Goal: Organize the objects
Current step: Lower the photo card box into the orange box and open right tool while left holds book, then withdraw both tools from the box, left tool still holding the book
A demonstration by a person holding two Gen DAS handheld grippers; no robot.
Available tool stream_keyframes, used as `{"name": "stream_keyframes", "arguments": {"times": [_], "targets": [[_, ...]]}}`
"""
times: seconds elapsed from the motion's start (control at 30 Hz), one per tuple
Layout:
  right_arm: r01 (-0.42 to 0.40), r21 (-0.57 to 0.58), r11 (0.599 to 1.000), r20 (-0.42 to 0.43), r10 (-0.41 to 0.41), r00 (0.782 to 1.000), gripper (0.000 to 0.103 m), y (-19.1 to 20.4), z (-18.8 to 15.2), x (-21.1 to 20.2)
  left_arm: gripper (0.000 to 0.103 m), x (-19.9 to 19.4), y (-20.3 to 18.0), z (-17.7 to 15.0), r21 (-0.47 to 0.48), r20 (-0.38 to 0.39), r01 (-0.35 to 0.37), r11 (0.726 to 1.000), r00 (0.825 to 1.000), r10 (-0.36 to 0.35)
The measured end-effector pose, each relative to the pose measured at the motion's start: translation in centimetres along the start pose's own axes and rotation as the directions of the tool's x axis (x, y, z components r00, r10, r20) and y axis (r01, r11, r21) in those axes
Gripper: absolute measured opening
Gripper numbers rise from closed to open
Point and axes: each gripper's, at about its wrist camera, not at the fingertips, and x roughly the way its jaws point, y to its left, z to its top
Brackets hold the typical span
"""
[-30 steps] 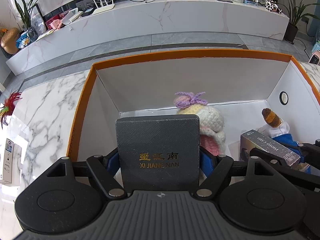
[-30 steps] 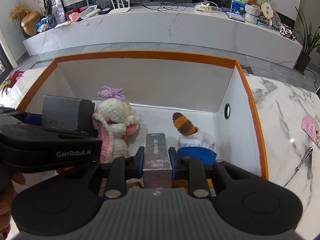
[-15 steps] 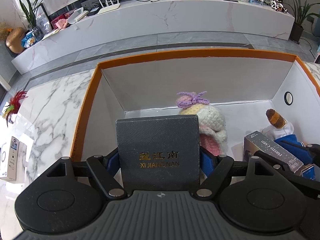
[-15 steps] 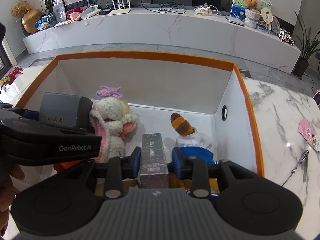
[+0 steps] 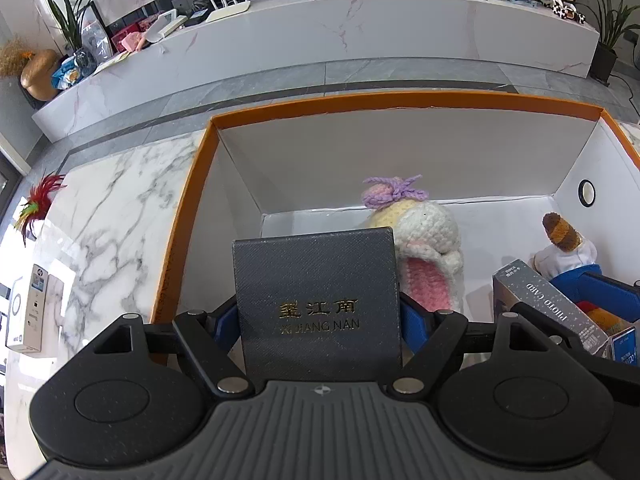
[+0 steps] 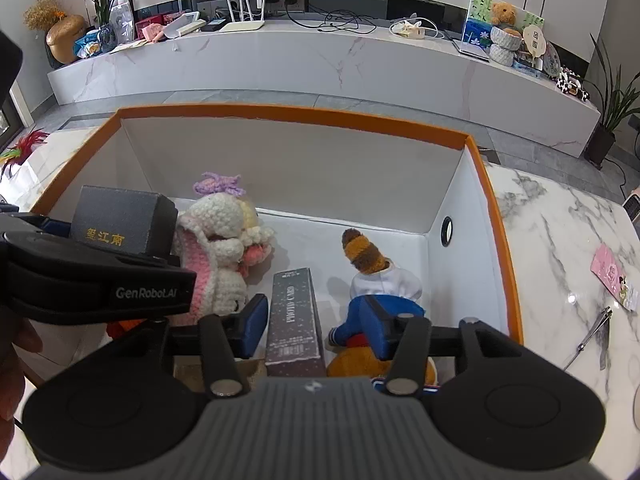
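Observation:
My left gripper [image 5: 316, 320] is shut on a dark grey gift box with gold lettering [image 5: 318, 296], held over the left side of the orange-rimmed white box [image 5: 400, 100]. In the right wrist view the same grey gift box [image 6: 120, 220] shows at the left. My right gripper [image 6: 316, 326] is opening; the grey photo card box [image 6: 296, 316] stands between its blue pads with gaps on both sides, resting inside the white box [image 6: 292, 114]. A crocheted white and pink doll [image 6: 224, 240] and a doll in white and blue [image 6: 380, 284] sit beside it.
Marble tabletop [image 6: 560, 260] surrounds the white box. On it at the right lie a pink card [image 6: 614, 276] and a metal tool [image 6: 592, 338]. A white carton [image 5: 30, 312] and a red feather toy [image 5: 40, 196] lie at the left. A person's hand [image 6: 16, 360] shows at lower left.
My right gripper's pads have spread apart and let go of the photo card box, which now stands free between them. The left gripper still grips the grey gift box in the same place.

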Motion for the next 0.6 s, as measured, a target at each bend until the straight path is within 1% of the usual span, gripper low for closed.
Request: {"name": "stream_keyframes", "arguments": {"times": [0.17, 0.33, 0.6], "targets": [[0.000, -0.003, 1.000, 0.005, 0.000, 1.000, 0.060, 0.10, 0.01, -0.05, 0.091, -0.21, 0.10, -0.09, 0.003, 0.001, -0.006, 1.000, 1.000, 0.006], [-0.019, 0.001, 1.000, 0.013, 0.019, 1.000, 0.066, 0.10, -0.10, -0.26, 0.091, -0.36, 0.08, -0.11, 0.007, 0.002, -0.009, 1.000, 1.000, 0.009], [-0.031, -0.015, 0.999, 0.022, 0.031, 0.999, 0.069, 0.71, -0.50, -0.94, 0.091, -1.00, 0.34, -0.29, 0.007, 0.014, -0.015, 1.000, 1.000, 0.015]]}}
